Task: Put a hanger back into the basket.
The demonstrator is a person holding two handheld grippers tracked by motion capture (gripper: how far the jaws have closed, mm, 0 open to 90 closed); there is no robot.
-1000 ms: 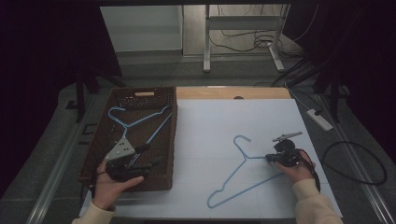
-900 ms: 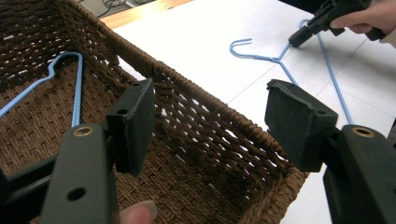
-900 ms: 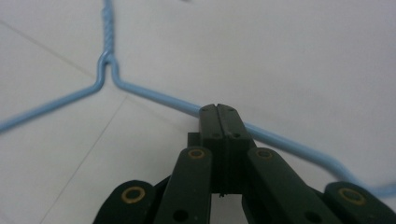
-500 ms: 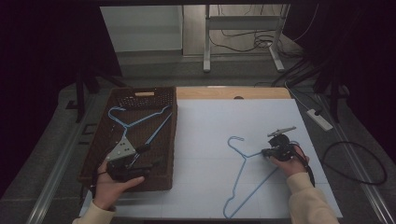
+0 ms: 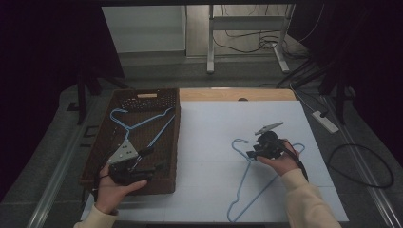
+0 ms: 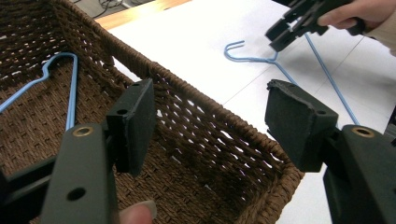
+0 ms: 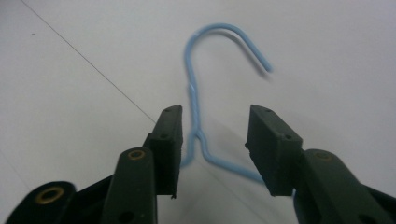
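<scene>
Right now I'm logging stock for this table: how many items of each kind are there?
Blue hangers: 2, one in the basket, one on the white table
Wicker basket: 1
Grippers: 2, left, right
Total: 5

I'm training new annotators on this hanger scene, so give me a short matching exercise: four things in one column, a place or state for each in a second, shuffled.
1. basket hanger
2. table hanger
3. left gripper
4. right gripper

a. open, astride a hanger's neck
b. lying on the white tabletop
c. open, above the basket's rim
d. lying inside the brown basket

Pairs: 1-d, 2-b, 3-c, 4-a
</scene>
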